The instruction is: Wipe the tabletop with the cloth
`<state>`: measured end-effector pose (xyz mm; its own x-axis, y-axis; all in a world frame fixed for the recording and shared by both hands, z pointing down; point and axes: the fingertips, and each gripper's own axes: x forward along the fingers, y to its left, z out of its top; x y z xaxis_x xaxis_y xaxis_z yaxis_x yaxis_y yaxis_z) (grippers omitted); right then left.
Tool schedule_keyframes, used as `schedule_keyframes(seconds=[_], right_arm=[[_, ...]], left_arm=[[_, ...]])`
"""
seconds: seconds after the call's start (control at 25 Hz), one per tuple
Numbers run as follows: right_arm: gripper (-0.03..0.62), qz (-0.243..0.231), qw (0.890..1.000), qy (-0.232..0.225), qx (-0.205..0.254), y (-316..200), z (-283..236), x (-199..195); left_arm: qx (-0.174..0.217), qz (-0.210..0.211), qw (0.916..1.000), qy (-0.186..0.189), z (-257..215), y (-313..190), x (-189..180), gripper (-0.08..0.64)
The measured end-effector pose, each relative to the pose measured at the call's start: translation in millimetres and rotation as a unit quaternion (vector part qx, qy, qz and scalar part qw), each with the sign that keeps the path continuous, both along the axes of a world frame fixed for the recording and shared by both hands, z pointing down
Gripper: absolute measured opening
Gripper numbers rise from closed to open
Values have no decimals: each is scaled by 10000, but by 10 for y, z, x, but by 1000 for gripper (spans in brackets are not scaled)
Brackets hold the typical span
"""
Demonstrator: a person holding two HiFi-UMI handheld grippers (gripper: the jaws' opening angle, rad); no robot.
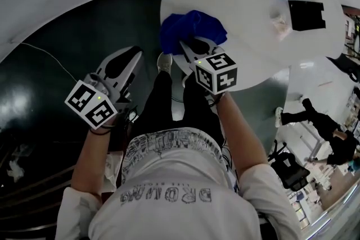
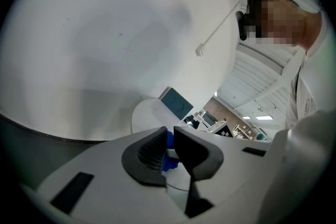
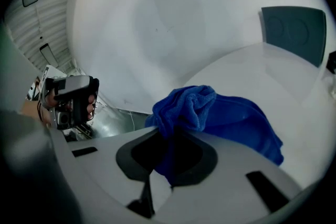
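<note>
Clamping blue cloth [image 1: 188, 28] in right gripper [image 3: 176, 139], jaws pinched on bunched near end; rest of cloth spreads far-right over round white tabletop [image 1: 247, 36], by its near-left edge. Left gripper [image 1: 130, 59] off table, left, over dark floor [image 1: 67, 36], jaws nearly together, empty. Right nearer.

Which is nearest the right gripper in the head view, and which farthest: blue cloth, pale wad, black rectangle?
1. Blue cloth: held in the right gripper's fingers.
2. Pale wad: farther right on the white top.
3. Black rectangle: just beyond the wad.
</note>
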<state>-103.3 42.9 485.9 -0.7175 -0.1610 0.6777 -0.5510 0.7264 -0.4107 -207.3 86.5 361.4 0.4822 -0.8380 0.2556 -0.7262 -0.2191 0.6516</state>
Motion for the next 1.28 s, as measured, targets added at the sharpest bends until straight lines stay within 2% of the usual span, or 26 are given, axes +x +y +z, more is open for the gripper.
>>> schedule_keyframes(seconds=[0.28,0.64,0.88,1.28], right_arm=[[41,-33,9997,250,10,71,42,6],[41,254,9983,516,-109,121,146,538],[42,494,9968,584,-247,124,191,1088],[43,1300,9883,591,-545,287,253,2040]], left_arm=[[-2,196,9998,-6,-55,-13,32,60],[44,730,9973,-56,-84,-215,468,60],[49,1109,9938,-90,-94,-392,997,60],[98,1931,9811,-116,-118,-644,1825,60]])
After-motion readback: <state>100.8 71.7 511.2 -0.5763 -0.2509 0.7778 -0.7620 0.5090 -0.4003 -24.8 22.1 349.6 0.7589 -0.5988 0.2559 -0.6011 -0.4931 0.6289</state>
